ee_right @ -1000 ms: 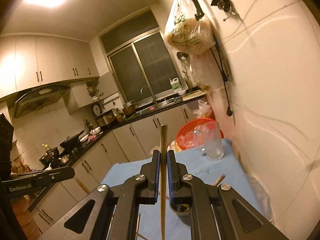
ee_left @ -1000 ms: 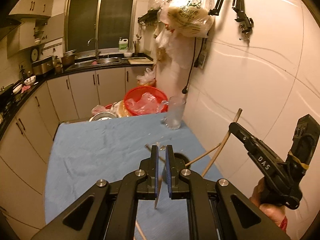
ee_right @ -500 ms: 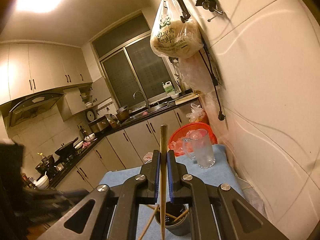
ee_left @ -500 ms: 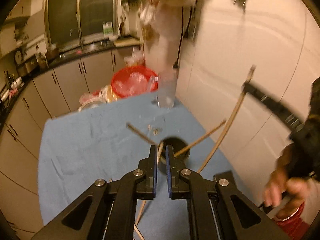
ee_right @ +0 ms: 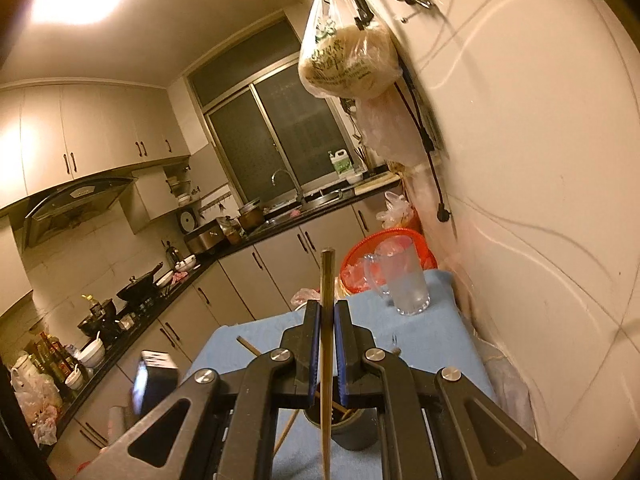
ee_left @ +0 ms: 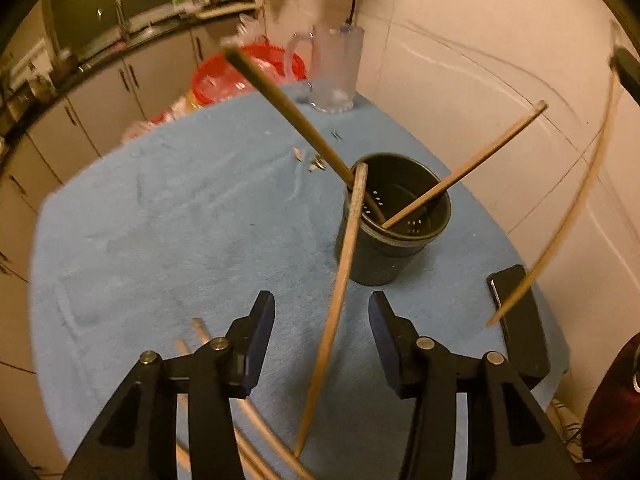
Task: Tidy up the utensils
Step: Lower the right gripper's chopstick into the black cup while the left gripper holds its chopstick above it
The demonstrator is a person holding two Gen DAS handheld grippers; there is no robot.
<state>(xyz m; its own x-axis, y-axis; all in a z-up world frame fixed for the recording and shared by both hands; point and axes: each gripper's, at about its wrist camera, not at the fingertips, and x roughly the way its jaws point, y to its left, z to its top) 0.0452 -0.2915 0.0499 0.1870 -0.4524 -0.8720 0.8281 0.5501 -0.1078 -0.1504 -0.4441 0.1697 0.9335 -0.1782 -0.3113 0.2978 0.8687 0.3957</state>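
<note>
- Blue cloth-covered table [ee_left: 160, 220], against wall; clear glass pitcher [ee_left: 336, 68] at far edge, red basket [ee_left: 224, 76] behind it.
- Dark perforated utensil holder [ee_left: 394, 224] right of centre on cloth; two chopsticks inside, one dark [ee_left: 288, 108] leaning far-left, one pale [ee_left: 468, 176] leaning right.
- Left gripper [ee_left: 322, 344] pointing steeply down, jaws opening, pads clear of released chopstick [ee_left: 340, 288]: top end resting on holder's near rim, lower end outside, down on cloth. Not in the cup, likely needs re-gripping and tipping in.
- Right gripper [ee_right: 328, 350] clamped on upright chopstick [ee_right: 327, 320]; holder directly below in right wrist view.
- For a clean drop: tip centred over holder mouth, lowered past rim before letting go, clear of leaning sticks.
- Loose chopsticks [ee_left: 200, 340] on cloth by left jaw, count unclear, cut off by gripper body.
- Dark flat object [ee_left: 520, 320], possibly a phone, at right table edge.
- Blurred curved chopstick [ee_left: 568, 216] at right edge, presumably the right gripper's; gripper itself mostly cropped.
- Small scraps [ee_left: 312, 162] on cloth, unidentifiable.
</note>
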